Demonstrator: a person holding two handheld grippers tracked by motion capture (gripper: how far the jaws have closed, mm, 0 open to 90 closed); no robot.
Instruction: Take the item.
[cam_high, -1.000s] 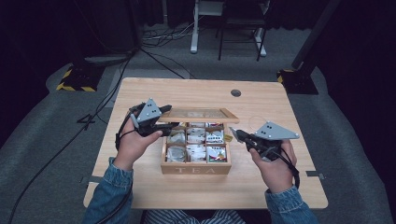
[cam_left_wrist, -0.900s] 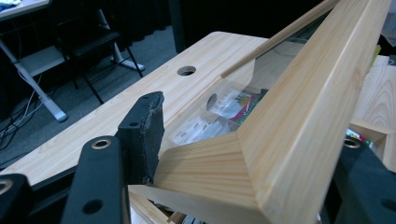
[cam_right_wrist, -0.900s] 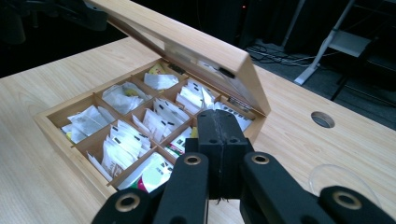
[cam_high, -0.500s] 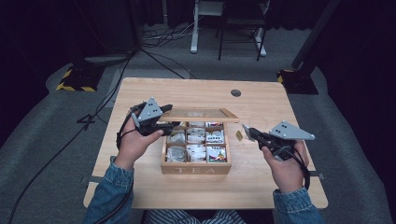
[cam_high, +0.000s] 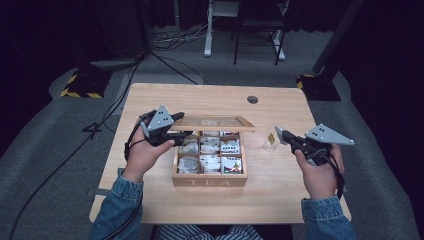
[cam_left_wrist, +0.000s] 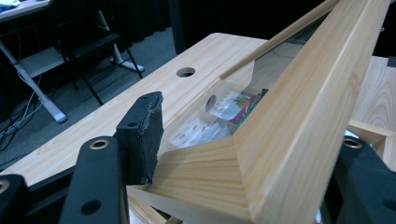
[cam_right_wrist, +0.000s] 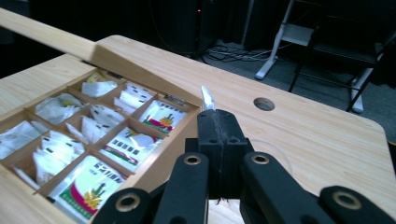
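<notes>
A wooden tea box (cam_high: 210, 181) marked TEA stands mid-table, its compartments filled with several tea bag packets (cam_high: 231, 165). Its glass-paned lid (cam_high: 212, 122) is raised, and my left gripper (cam_high: 184, 125) is shut on the lid's left end. In the left gripper view the lid's wooden frame (cam_left_wrist: 299, 102) sits between the jaws of that gripper (cam_left_wrist: 252, 154). My right gripper (cam_high: 280, 134) hovers to the right of the box, shut on a small clear tea packet (cam_high: 271, 139). In the right gripper view the packet's tip (cam_right_wrist: 207, 99) pokes above the closed gripper (cam_right_wrist: 218, 116), with the box (cam_right_wrist: 180, 123) to its left.
The light wooden table (cam_high: 280, 195) has a round cable hole (cam_high: 252, 99) at its far right. Beyond the far edge stand desk legs and a chair (cam_high: 255, 30), with cables (cam_high: 170, 65) on the grey floor.
My right hand has drawn away to the right from the box's edge, carrying the packet. The left hand and the raised lid have stayed put.
</notes>
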